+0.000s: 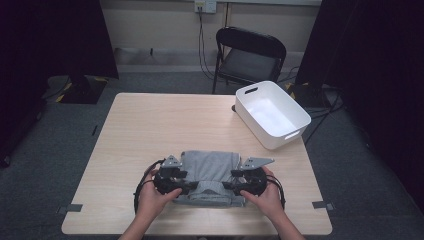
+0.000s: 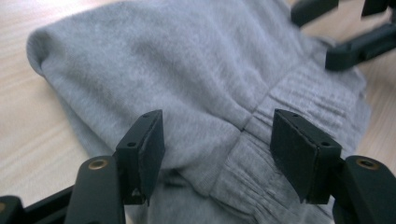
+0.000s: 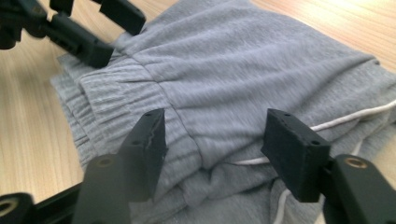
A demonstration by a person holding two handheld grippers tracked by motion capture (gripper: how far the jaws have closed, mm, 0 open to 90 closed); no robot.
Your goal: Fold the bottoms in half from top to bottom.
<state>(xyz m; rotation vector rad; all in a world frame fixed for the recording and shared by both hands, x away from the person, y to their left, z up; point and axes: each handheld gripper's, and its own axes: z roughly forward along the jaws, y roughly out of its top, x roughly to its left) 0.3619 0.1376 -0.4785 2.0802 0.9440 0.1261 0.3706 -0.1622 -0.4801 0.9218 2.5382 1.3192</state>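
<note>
From the high view my hands and both tools cover the near edge of the folded grey garment [image 1: 212,172], so I can't make out how its lowest layers lie. I count one garment, one white bin [image 1: 272,114], one folding chair [image 1: 248,55]. The garment sits near the front edge of the table [image 1: 150,125], with bare wood all around. My left gripper [image 2: 217,154] stands released, jaws apart over the ribbed waistband; my right gripper [image 3: 215,154] is likewise released over the cloth, pressing nothing.
</note>
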